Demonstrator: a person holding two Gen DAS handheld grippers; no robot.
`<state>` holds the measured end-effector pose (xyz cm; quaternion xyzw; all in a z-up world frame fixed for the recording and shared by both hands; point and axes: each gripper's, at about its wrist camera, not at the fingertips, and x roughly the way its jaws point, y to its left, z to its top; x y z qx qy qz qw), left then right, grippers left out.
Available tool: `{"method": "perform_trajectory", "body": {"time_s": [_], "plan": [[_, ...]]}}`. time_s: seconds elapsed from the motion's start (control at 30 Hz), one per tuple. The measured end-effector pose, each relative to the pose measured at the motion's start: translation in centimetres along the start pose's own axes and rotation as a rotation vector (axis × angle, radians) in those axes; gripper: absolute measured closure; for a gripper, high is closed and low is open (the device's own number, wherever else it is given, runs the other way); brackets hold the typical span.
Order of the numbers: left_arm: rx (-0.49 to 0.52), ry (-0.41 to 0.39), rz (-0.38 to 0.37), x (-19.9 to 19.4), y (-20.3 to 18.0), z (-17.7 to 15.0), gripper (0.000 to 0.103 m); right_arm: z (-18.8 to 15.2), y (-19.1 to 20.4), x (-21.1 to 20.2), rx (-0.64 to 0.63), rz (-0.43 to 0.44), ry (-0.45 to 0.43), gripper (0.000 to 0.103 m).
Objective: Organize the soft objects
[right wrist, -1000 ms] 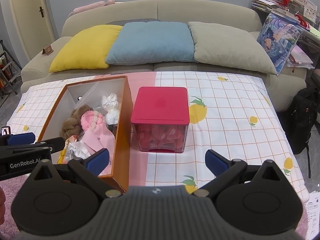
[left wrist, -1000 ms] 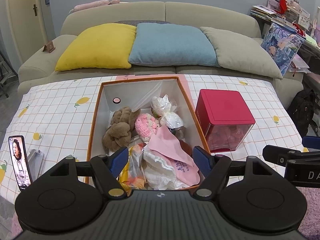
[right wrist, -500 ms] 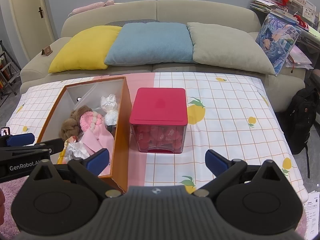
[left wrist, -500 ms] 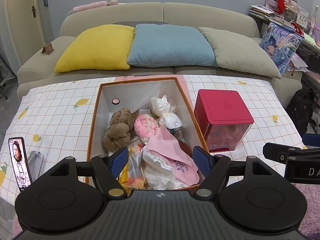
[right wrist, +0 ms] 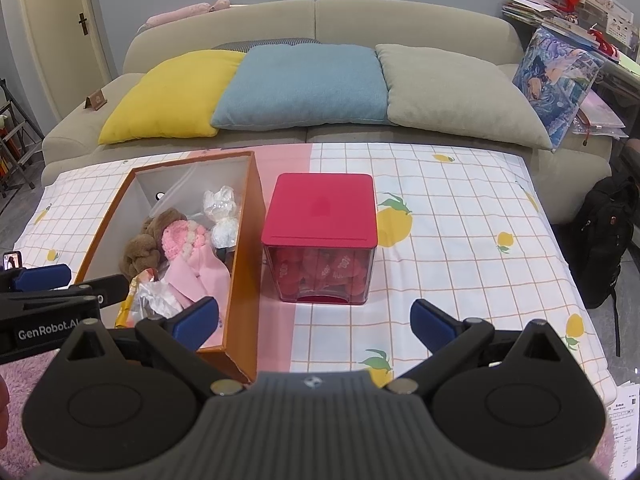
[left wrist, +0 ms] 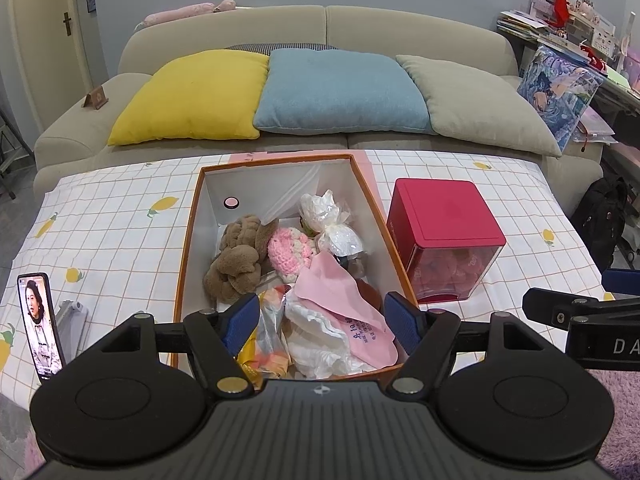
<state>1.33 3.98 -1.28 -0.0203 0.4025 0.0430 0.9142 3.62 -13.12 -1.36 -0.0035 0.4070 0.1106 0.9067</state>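
An orange box (left wrist: 188, 240) (right wrist: 248, 216) on the checked tablecloth holds soft things: a brown plush knot (left wrist: 236, 260) (right wrist: 140, 248), a pink crocheted piece (left wrist: 290, 250) (right wrist: 182, 238), a pink cloth (left wrist: 340, 304) (right wrist: 204, 276), white wrapped bundles (left wrist: 334, 226) (right wrist: 222, 216) and crinkly packets (left wrist: 268, 340). My left gripper (left wrist: 322, 318) is open and empty above the box's near end. My right gripper (right wrist: 316, 320) is open and empty in front of a red-lidded clear box (right wrist: 320, 236) (left wrist: 444, 236) filled with red soft pieces.
A phone (left wrist: 40, 320) on a stand is at the table's left edge. A sofa with yellow (left wrist: 192, 96), blue (left wrist: 340, 92) and grey (left wrist: 476, 100) cushions lies behind the table. A black backpack (right wrist: 604, 236) sits on the floor at right. A cluttered shelf (left wrist: 568, 20) is at far right.
Both grippers have drifted slightly; the scene has shifted a little in both views. Nothing was taken hold of or let go.
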Motion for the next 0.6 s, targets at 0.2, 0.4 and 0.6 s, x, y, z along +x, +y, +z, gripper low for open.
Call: {"method": "perform_trajectory", "body": {"time_s": [0.2, 0.4, 0.6], "plan": [[-0.002, -0.001, -0.002, -0.08, 0.04, -0.02, 0.019, -0.19, 0.11, -0.08, -0.005, -0.001, -0.001, 0.003], [-0.004, -0.002, -0.006, -0.19, 0.07, -0.03, 0.021, -0.27, 0.13, -0.14, -0.007, -0.001, 0.001, 0.003], [-0.018, -0.017, -0.012, -0.98, 0.15, -0.12, 0.021, -0.34, 0.16, -0.15, -0.008, -0.002, 0.002, 0.003]]}}
